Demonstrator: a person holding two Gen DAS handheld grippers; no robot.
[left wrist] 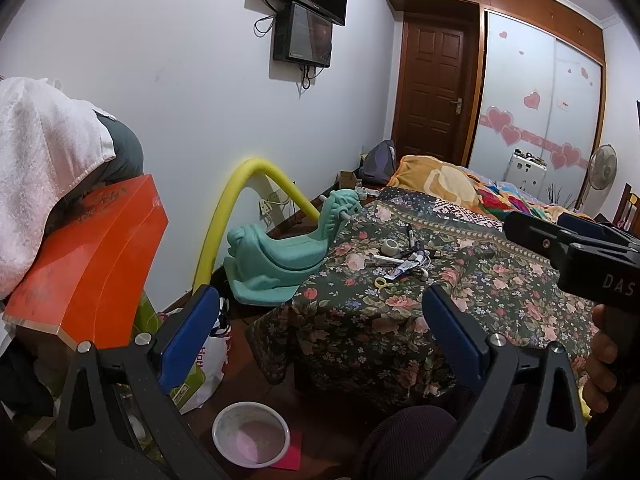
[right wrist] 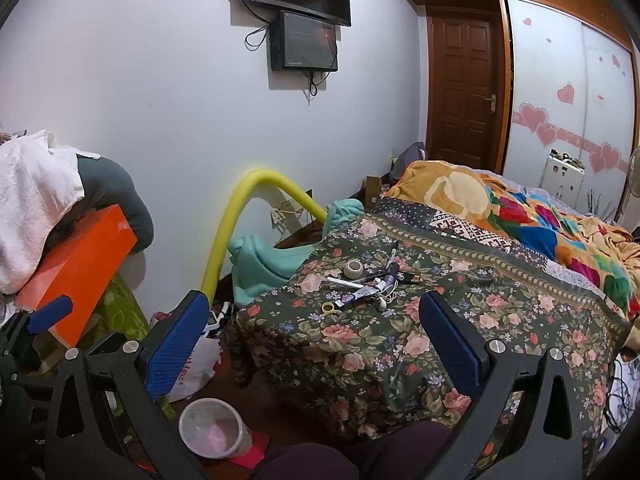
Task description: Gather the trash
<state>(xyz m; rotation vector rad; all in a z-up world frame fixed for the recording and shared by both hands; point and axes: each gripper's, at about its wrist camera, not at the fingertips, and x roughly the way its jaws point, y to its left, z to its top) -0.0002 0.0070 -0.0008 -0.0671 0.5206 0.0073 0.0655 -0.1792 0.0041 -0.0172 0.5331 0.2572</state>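
Small litter lies on the floral bedspread near the bed's corner: a tape roll, a squeezed tube, yellow scissors, pens and earphones. They also show in the right wrist view: the tape roll, the tube, the scissors. A clear plastic bin with a pink bottom stands on the floor below; it also shows in the right wrist view. My left gripper is open and empty, short of the bed. My right gripper is open and empty, and its body shows in the left wrist view.
An orange box under white towels stands at the left. A teal rocking toy and a yellow foam tube sit by the wall. A white plastic bag lies on the floor. A colourful blanket covers the far bed.
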